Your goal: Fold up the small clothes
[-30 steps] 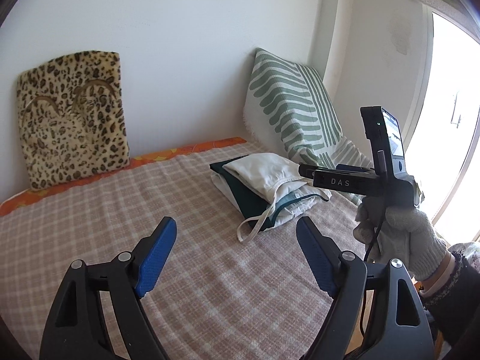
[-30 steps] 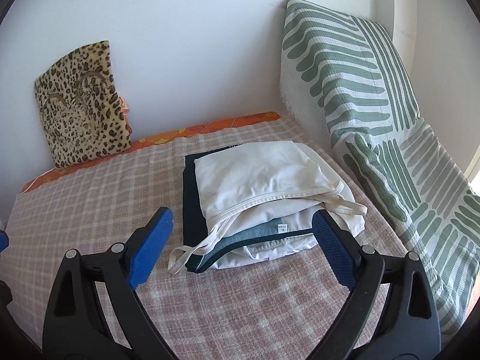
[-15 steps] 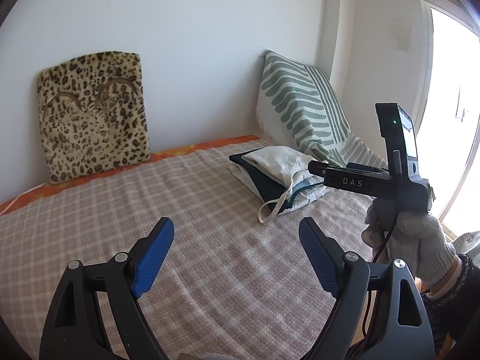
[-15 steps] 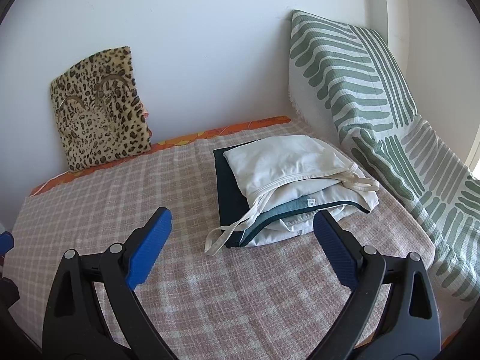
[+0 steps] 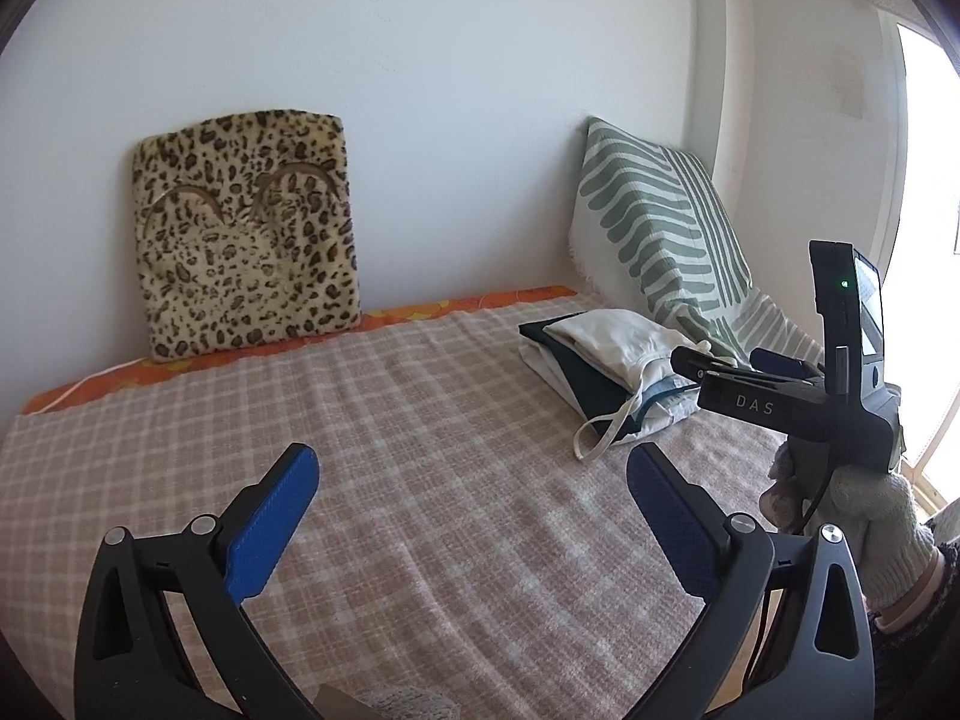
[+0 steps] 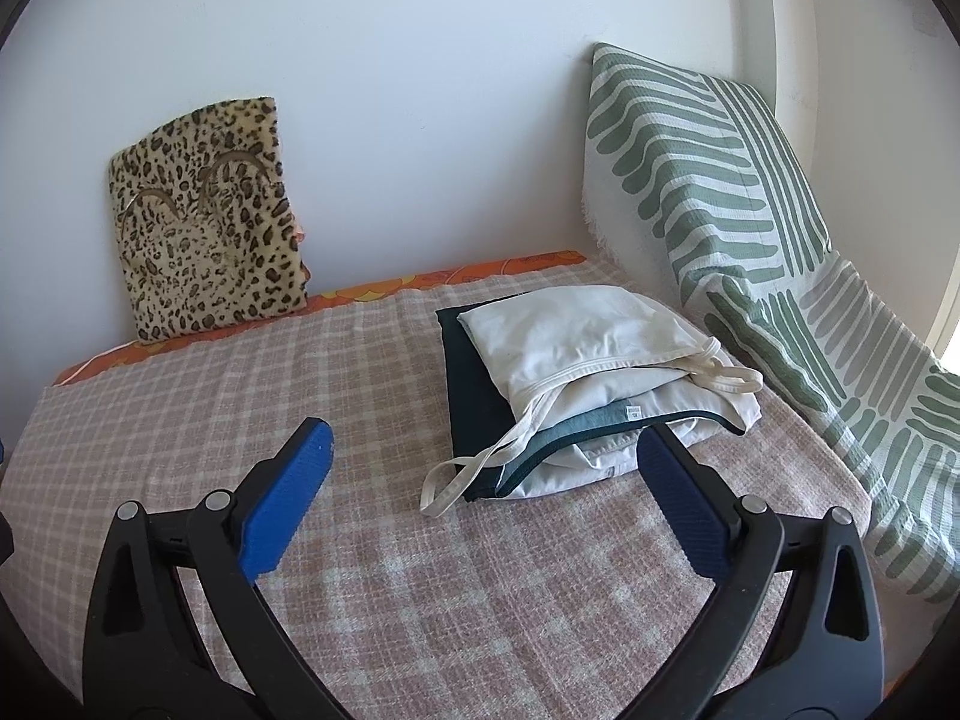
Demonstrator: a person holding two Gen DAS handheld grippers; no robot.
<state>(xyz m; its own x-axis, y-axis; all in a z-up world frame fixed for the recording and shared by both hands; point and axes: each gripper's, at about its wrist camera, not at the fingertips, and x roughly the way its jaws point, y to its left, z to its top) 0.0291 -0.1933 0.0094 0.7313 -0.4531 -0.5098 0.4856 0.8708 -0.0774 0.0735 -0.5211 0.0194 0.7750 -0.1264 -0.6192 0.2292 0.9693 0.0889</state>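
A stack of folded small clothes (image 6: 576, 372) lies on the checked blanket (image 6: 420, 570) at the back right: a white top with loose straps over a dark green piece and other white pieces. It also shows in the left wrist view (image 5: 606, 360). My right gripper (image 6: 480, 450) is open and empty, a little in front of the stack. Its body (image 5: 780, 402), held in a gloved hand, shows in the left wrist view. My left gripper (image 5: 468, 480) is open and empty over the blanket, well back and left of the stack.
A leopard-print cushion (image 5: 246, 240) leans on the back wall (image 5: 420, 90). A green-striped pillow and throw (image 6: 750, 228) lean at the right, next to the stack. An orange sheet edge (image 6: 420, 285) runs along the wall. A bright window (image 5: 924, 240) is at the far right.
Both grippers have drawn back from the stack, which now looks smaller and farther away. Both stay open and empty. The clothes have not moved.
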